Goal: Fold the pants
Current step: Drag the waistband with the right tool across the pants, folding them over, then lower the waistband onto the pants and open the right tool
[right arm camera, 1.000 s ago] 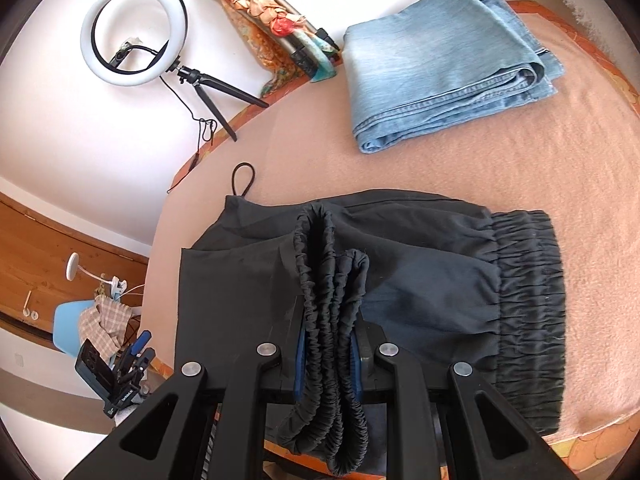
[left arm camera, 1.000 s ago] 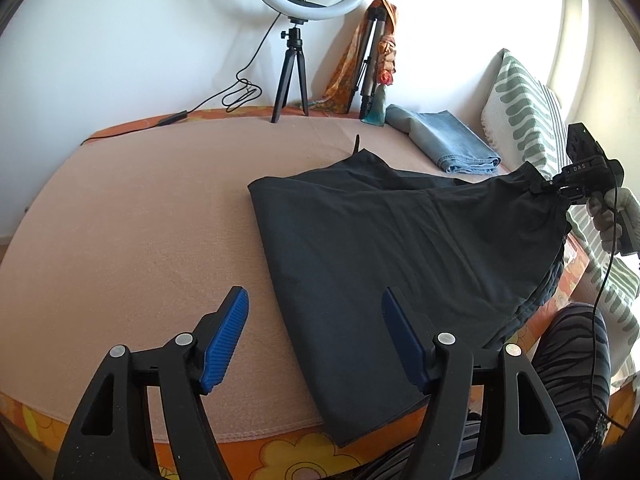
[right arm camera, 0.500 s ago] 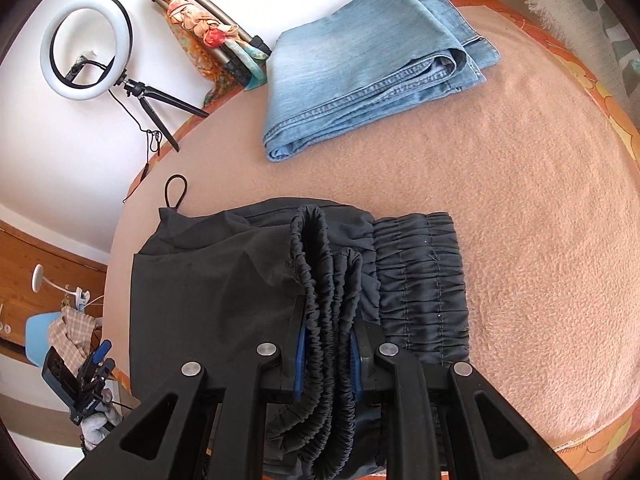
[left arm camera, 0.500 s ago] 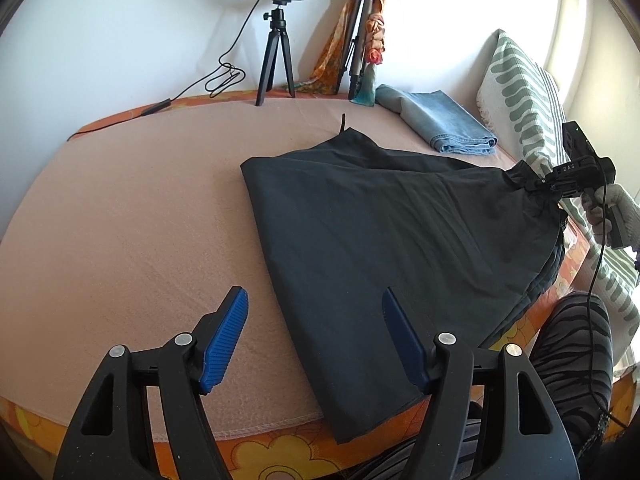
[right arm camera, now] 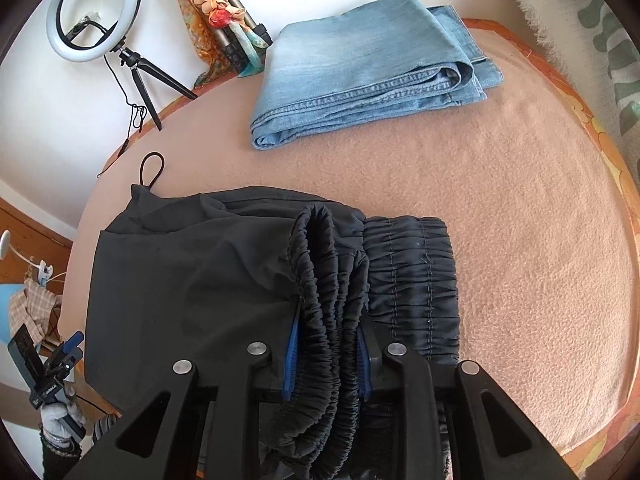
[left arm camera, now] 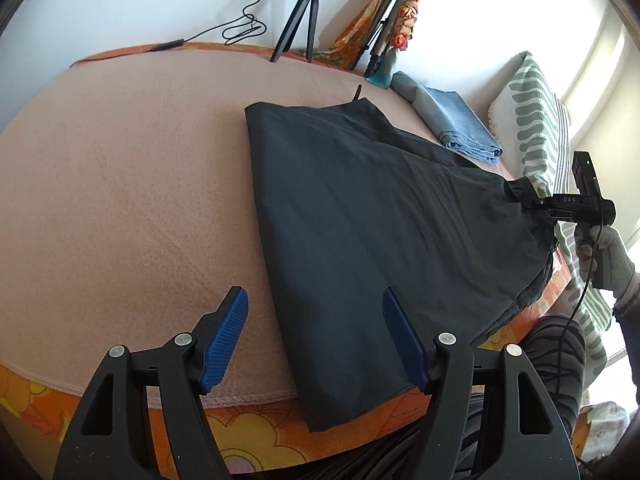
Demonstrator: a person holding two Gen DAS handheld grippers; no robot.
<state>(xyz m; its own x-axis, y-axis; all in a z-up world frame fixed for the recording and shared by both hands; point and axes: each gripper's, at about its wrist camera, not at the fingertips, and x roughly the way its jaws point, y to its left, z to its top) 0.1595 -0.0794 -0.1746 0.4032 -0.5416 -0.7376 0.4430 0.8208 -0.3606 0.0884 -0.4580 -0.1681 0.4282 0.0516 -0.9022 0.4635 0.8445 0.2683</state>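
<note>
Pants (left arm camera: 372, 220) held at the gathered waistband by the right gripper (right arm camera: 326, 360); left gripper (left arm camera: 316, 336) spread wide with nothing between its fingers.

Nearest in the left wrist view, the blue pads (left arm camera: 224, 340) of the left gripper are seen apart above the front edge of the pink blanket (left arm camera: 120, 184), one pad over bare blanket and the other over the dark fabric near the leg hem, which overhangs the blanket edge onto the orange floral cover (left arm camera: 256, 436). In the right wrist view, the bunched elastic waistband (right arm camera: 332, 288) is pinched between the clenched fingers, and a second layer of waistband lies flat just right of it. The dark pants are spread flat across the blanket. Farther back, folded jeans (right arm camera: 360, 68) lie apart from the pants. A ring light (right arm camera: 94, 8) on a small tripod stands at the wall, and a striped pillow (left arm camera: 536, 120) is seen at the right side.
</note>
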